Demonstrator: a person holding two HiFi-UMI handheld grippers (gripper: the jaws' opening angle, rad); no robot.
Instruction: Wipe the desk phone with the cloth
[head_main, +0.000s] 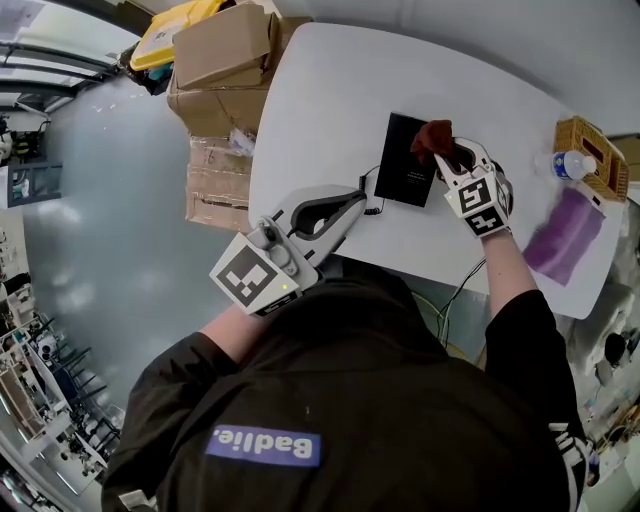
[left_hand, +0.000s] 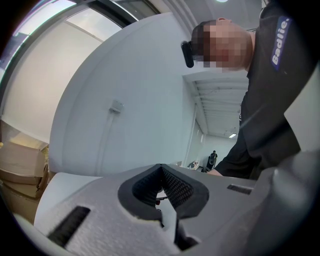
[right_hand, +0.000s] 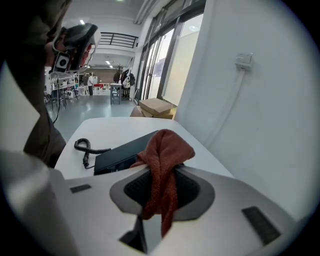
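The black desk phone (head_main: 406, 160) lies flat in the middle of the white table (head_main: 330, 100), its coiled cord (head_main: 372, 197) trailing off its near-left corner. My right gripper (head_main: 447, 152) is shut on a rust-red cloth (head_main: 433, 137), which hangs bunched over the phone's right edge. In the right gripper view the cloth (right_hand: 163, 162) drapes out between the jaws, with the phone (right_hand: 122, 152) and cord (right_hand: 85, 146) just beyond. My left gripper (head_main: 355, 201) is shut and empty at the table's near edge, left of the phone. Its tips (left_hand: 161, 169) point up toward a wall.
Cardboard boxes (head_main: 222, 60) are stacked off the table's left end. At the table's right end stand a wicker basket (head_main: 592, 155) and a water bottle (head_main: 570, 165), with a purple cloth (head_main: 565, 235) lying nearer me.
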